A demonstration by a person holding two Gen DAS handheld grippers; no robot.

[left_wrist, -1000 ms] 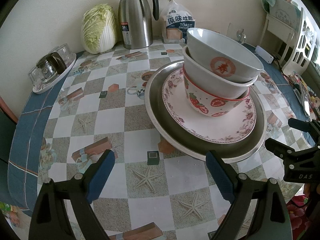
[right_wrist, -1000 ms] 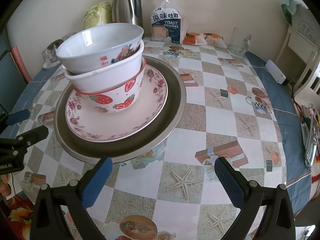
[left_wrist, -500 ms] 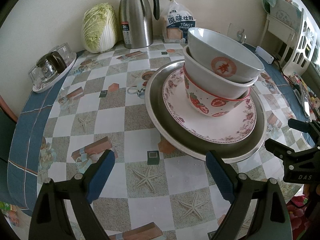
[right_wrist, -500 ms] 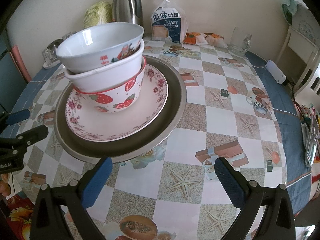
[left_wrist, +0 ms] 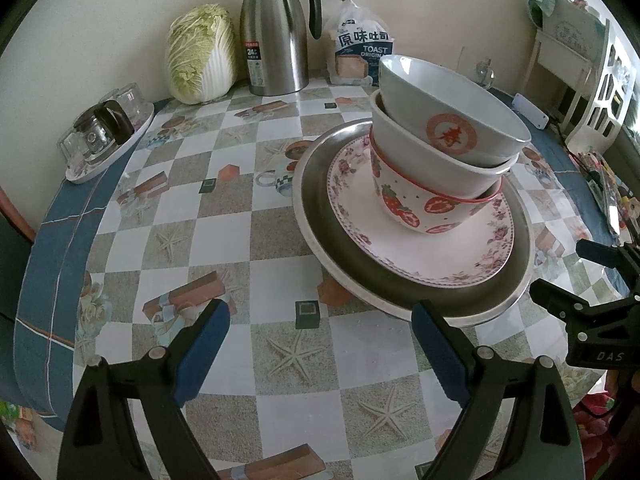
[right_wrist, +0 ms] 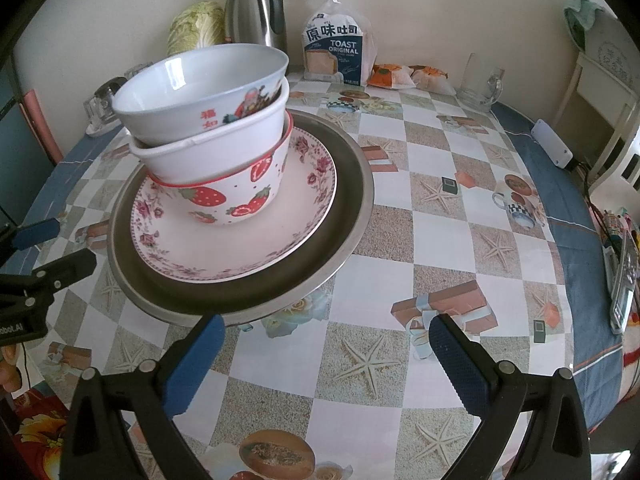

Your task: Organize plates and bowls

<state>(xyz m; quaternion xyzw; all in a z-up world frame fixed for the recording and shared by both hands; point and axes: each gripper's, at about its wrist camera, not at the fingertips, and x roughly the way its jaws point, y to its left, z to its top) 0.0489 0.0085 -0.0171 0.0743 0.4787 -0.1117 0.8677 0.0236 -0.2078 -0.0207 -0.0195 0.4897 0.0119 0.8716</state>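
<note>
Left wrist view: three bowls [left_wrist: 444,156] are seen nested on a floral plate [left_wrist: 424,248] inside a metal tray [left_wrist: 320,236] on the counter [left_wrist: 240,224]. Both the left gripper [left_wrist: 320,318] and right gripper [right_wrist: 326,330] are held with fingers spread, grasping nothing.

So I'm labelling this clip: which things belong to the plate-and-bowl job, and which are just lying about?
Job:
large round metal plate
pink floral plate
strawberry-print bowl
plain white bowl
white bowl with red characters

Lying about:
steel thermos jug
napa cabbage
toast bag
glass mug
</note>
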